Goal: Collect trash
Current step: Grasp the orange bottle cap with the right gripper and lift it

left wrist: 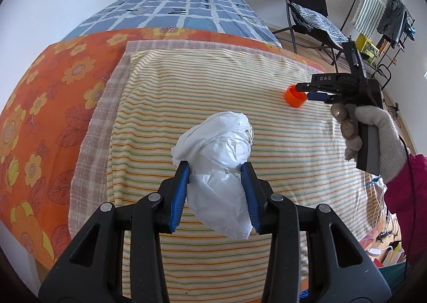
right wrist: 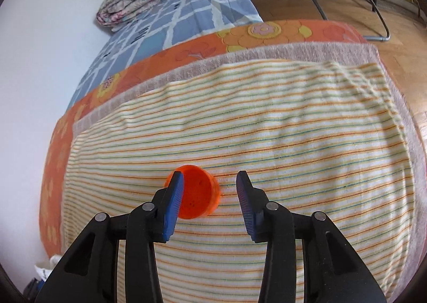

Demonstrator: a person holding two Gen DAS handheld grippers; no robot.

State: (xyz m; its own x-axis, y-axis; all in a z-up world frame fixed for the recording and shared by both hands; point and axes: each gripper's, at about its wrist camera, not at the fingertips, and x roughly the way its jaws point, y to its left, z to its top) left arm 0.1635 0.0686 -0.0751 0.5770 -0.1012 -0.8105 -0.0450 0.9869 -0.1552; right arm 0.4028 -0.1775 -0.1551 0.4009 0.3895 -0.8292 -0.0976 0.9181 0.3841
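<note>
I am clamping the crumpled white plastic bag point(left wrist: 221, 169) between the pads of my left gripper point(left wrist: 216, 177), holding it above the striped towel point(left wrist: 267, 68), so that piece looks gathered. Just beyond, my right gripper point(right wrist: 210, 196) is standing with jaws apart over the orange bottle cap point(right wrist: 198, 193), which is lying loose on the towel, not yet pinched. Farther out, the towel's right edge is dropping towards the wooden floor point(right wrist: 293, 6), while open bed is stretching ahead.
</note>
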